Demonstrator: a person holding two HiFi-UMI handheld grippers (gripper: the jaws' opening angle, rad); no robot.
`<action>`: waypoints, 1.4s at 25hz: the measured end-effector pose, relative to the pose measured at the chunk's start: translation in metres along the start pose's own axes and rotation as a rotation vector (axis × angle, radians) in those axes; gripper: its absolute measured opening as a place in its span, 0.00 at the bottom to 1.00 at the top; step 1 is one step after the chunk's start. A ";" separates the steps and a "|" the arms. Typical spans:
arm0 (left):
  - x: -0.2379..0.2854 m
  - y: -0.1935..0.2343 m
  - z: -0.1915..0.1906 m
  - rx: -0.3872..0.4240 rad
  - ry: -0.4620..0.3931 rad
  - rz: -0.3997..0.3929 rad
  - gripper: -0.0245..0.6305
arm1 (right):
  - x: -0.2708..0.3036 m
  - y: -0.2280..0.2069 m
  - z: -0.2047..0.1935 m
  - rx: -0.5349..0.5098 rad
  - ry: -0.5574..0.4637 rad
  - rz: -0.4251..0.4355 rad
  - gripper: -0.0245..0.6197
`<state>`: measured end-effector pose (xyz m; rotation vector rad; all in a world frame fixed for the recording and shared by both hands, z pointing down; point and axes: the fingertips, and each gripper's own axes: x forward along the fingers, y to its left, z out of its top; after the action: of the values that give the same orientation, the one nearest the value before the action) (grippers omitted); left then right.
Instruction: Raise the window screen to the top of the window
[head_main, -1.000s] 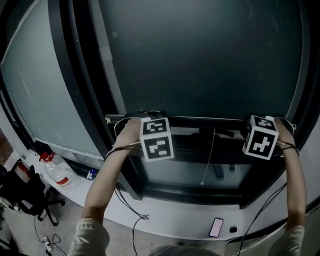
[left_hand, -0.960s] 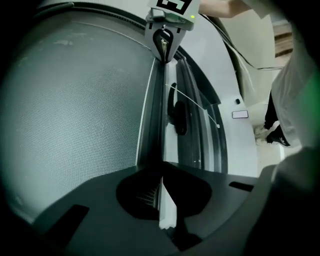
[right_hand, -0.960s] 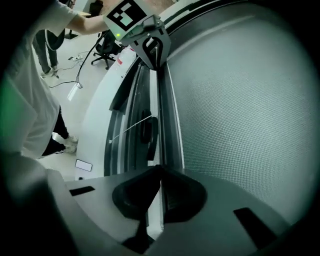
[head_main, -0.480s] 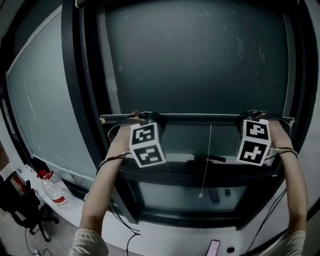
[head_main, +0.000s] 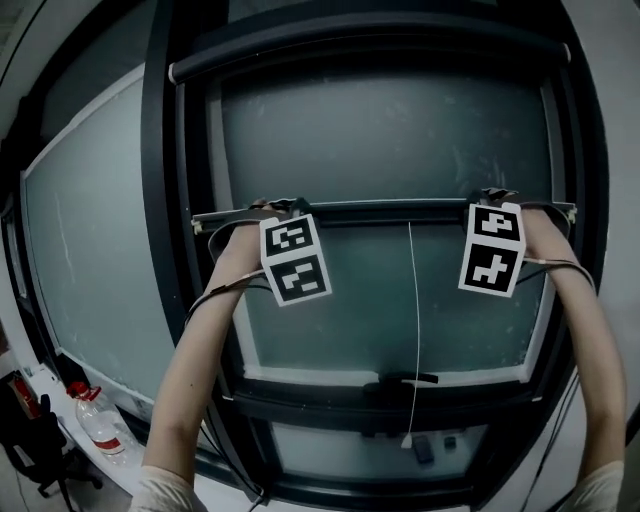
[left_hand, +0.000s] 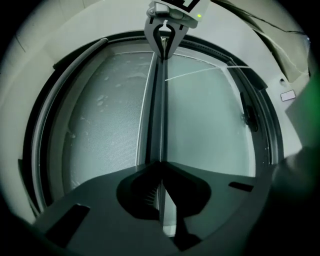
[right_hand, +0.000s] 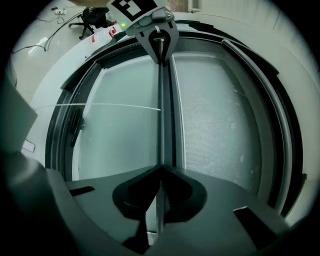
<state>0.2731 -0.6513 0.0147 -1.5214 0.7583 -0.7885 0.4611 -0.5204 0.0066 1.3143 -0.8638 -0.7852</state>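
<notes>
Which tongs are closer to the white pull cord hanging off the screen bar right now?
Right. The right tongs clamp the screen bar just to the right of the cord; the left tongs clamp the same bar farther off, on the cord's left.

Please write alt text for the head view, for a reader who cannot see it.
Two raised arms hold the left tongs and right tongs, each shut on the screen bar, which stands partway up a dark window frame. Mesh fills the pane above the bar; a thin cord hangs below it.
</notes>
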 end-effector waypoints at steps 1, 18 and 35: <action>0.002 0.006 0.001 0.014 0.001 -0.003 0.06 | 0.001 -0.005 -0.001 -0.027 0.014 -0.003 0.06; -0.009 0.183 0.014 0.051 -0.025 0.400 0.06 | -0.016 -0.179 -0.011 0.017 0.039 -0.351 0.06; -0.019 0.270 0.018 0.026 -0.054 0.591 0.06 | -0.029 -0.265 -0.013 0.152 -0.053 -0.657 0.06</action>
<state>0.2711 -0.6488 -0.2570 -1.1936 1.0810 -0.3108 0.4584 -0.5157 -0.2603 1.7495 -0.5314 -1.2848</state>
